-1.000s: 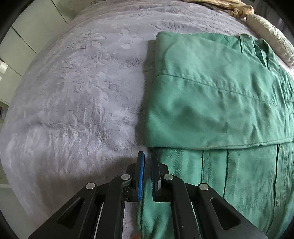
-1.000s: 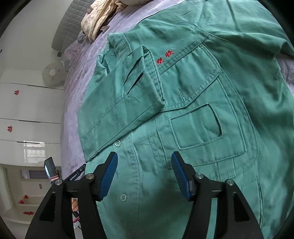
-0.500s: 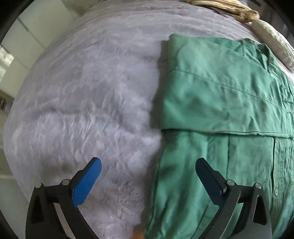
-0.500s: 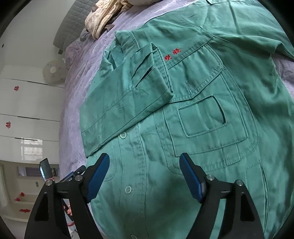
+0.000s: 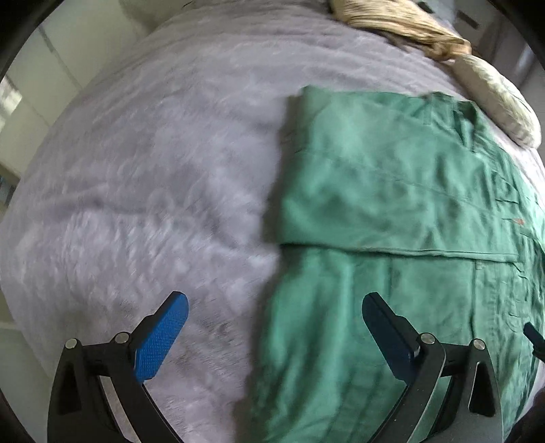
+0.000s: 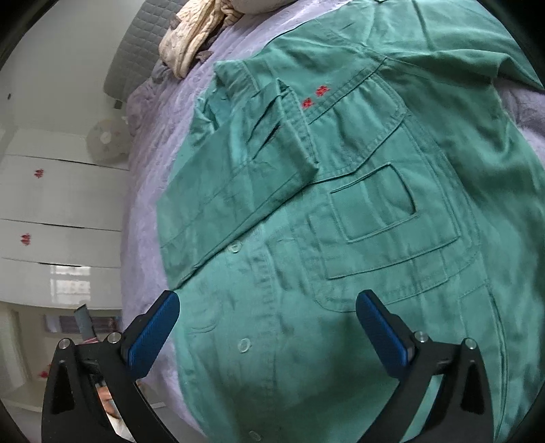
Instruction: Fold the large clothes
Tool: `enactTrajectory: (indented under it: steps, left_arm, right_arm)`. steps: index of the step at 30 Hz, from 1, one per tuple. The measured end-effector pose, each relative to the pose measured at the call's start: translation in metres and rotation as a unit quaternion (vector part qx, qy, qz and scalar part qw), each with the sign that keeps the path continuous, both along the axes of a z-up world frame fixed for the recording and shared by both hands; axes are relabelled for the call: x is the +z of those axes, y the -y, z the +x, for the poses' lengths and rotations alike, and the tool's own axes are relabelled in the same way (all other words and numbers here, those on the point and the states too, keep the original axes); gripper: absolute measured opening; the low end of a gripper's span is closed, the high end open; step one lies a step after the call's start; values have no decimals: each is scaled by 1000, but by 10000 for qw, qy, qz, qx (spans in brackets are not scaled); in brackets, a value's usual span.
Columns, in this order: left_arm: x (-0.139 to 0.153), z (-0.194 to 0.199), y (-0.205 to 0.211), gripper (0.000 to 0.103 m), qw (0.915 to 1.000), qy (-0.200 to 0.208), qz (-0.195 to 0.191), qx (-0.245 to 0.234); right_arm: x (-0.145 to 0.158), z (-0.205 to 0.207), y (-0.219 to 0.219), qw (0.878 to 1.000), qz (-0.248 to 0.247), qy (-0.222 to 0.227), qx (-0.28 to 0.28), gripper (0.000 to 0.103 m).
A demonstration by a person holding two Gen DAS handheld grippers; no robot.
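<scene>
A large green work shirt [image 5: 391, 218] lies flat on a grey bed cover [image 5: 143, 177]. One sleeve is folded across its chest [image 6: 238, 184]. In the right wrist view the shirt [image 6: 340, 272] shows its button placket, a chest pocket [image 6: 374, 201] and red embroidery [image 6: 315, 97]. My left gripper [image 5: 274, 323] is open and empty above the shirt's left edge. My right gripper [image 6: 267, 327] is open and empty above the shirt's lower front.
A crumpled beige quilt [image 5: 402, 24] and a pillow [image 5: 497, 92] lie at the head of the bed. White wardrobe doors [image 6: 58, 204] and a fan [image 6: 107, 138] stand beside the bed. The bed's edge falls away at the left [image 5: 20, 306].
My left gripper opened from shut, let go of the shirt's edge and drew back. My right gripper opened wider and drew back a little over the shirt.
</scene>
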State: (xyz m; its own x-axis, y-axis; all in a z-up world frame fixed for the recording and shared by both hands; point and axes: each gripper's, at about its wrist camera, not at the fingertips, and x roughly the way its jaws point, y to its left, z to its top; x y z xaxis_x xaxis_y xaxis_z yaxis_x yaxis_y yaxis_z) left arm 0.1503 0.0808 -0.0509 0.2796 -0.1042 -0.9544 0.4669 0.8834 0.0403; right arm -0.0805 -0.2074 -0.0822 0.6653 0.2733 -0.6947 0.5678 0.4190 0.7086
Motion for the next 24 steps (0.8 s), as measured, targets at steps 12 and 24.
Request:
enactTrajectory:
  steps: [12,24]
  left_arm:
    - [-20,-47,109,102,9958,-432,188,-785]
    - [-18,-105,191,102,9869,-498,-6,-1536]
  right_arm:
    - [-2,-37,29,9988,66,174,-458,103]
    - [1,-100,100,9932,40,254,-1132,103]
